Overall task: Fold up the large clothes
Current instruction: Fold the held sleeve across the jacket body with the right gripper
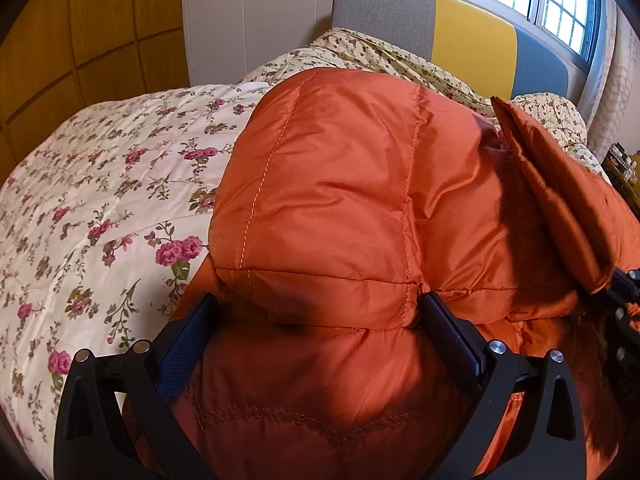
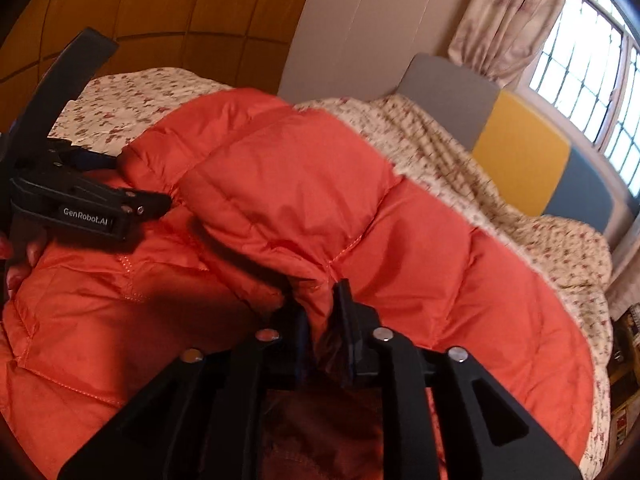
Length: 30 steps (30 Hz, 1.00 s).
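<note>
A bed [image 1: 80,200] is shown covered by a cream quilt printed with pink roses, with a second, finer-patterned floral blanket [image 2: 460,168] bunched toward the headboard [image 1: 472,48], which is panelled in grey, yellow and blue. Wooden panelling [image 1: 80,32] is seen on the wall at the left, and a barred window [image 1: 552,4] with a patterned curtain [image 2: 504,16] at the right.

An orange quilted puffer jacket [image 1: 340,184] is spread over the near part of the bed, on top of the quilt. One padded section is folded over the rest, and a flap is lifted at the right edge.

The left gripper [image 1: 316,308] is pointed downward over the jacket, its dark blue-padded fingers [image 1: 188,344] spread wide on either side of a puffed panel and pressing on nothing. From the right wrist view it is seen at the left, lying across the jacket, with part of a hand [image 2: 18,256] behind it.

The right gripper [image 2: 324,300] is seen with its fingers nearly together, a fold of the orange fabric pinched between them. That view is slightly blurred.
</note>
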Motion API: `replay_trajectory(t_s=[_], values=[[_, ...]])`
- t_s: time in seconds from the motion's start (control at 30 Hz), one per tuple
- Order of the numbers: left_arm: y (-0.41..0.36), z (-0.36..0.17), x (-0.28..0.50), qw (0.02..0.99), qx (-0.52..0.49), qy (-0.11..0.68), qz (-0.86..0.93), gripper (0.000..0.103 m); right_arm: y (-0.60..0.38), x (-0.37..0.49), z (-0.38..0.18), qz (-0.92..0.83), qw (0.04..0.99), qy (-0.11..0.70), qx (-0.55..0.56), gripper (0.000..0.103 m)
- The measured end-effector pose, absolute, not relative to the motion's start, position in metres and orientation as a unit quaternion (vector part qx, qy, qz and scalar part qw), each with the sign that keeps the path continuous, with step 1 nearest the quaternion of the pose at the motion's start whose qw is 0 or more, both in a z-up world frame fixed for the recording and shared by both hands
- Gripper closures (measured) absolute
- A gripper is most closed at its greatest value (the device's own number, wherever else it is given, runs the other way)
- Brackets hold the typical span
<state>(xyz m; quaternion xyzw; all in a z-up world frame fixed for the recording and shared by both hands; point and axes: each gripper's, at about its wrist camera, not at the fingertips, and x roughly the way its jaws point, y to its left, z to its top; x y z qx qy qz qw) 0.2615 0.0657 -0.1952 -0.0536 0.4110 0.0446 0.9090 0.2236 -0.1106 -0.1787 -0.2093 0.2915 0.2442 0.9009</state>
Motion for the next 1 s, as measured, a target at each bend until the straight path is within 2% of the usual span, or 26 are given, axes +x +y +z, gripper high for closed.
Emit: replay_trajectory(t_s=[0.03, 0.07, 0.13, 0.33, 0.4, 0.53, 0.63, 0.7, 0.8, 0.9, 1.0], values=[[0.067, -0.194, 0.261, 0.908, -0.058, 0.412, 0.042, 0.003, -0.116, 0.223, -0.175, 0.253, 0.9, 0.298, -0.192, 0.069], [0.067, -0.192, 0.26, 0.908, -0.063, 0.412, 0.037, 0.003, -0.125, 0.219, -0.168, 0.262, 0.903, 0.3, -0.164, 0.049], [0.067, -0.185, 0.257, 0.91, -0.065, 0.409, 0.032, 0.003, -0.144, 0.207, -0.152, 0.267, 0.915, 0.279, -0.118, 0.045], [0.036, -0.119, 0.222, 0.956, -0.064, 0.287, 0.008, 0.003, -0.236, 0.18, -0.12, 0.195, 0.948, 0.252, 0.013, 0.046], [0.008, -0.101, 0.226, 0.96, -0.054, 0.273, -0.026, 0.003, -0.277, 0.179, -0.111, 0.139, 0.957, 0.247, 0.071, 0.052], [-0.054, -0.101, 0.25, 0.956, -0.001, 0.282, -0.081, 0.003, -0.37, 0.199, -0.114, -0.034, 0.946, 0.266, 0.179, 0.071], [-0.088, -0.121, 0.276, 0.945, 0.049, 0.314, -0.082, 0.003, -0.394, 0.228, -0.141, -0.059, 0.922, 0.325, 0.201, 0.08], [-0.099, -0.137, 0.292, 0.935, 0.078, 0.339, -0.071, 0.003, -0.381, 0.245, -0.161, -0.018, 0.911, 0.367, 0.185, 0.081], [-0.082, -0.157, 0.301, 0.926, 0.086, 0.364, -0.042, 0.003, -0.352, 0.247, -0.176, 0.032, 0.913, 0.388, 0.123, 0.08], [-0.052, -0.172, 0.305, 0.919, 0.048, 0.389, -0.046, 0.003, -0.367, 0.239, -0.171, 0.038, 0.914, 0.375, 0.15, 0.08], [-0.043, -0.177, 0.3, 0.921, 0.036, 0.384, -0.057, 0.003, -0.389, 0.233, -0.154, 0.016, 0.925, 0.326, 0.193, 0.078]])
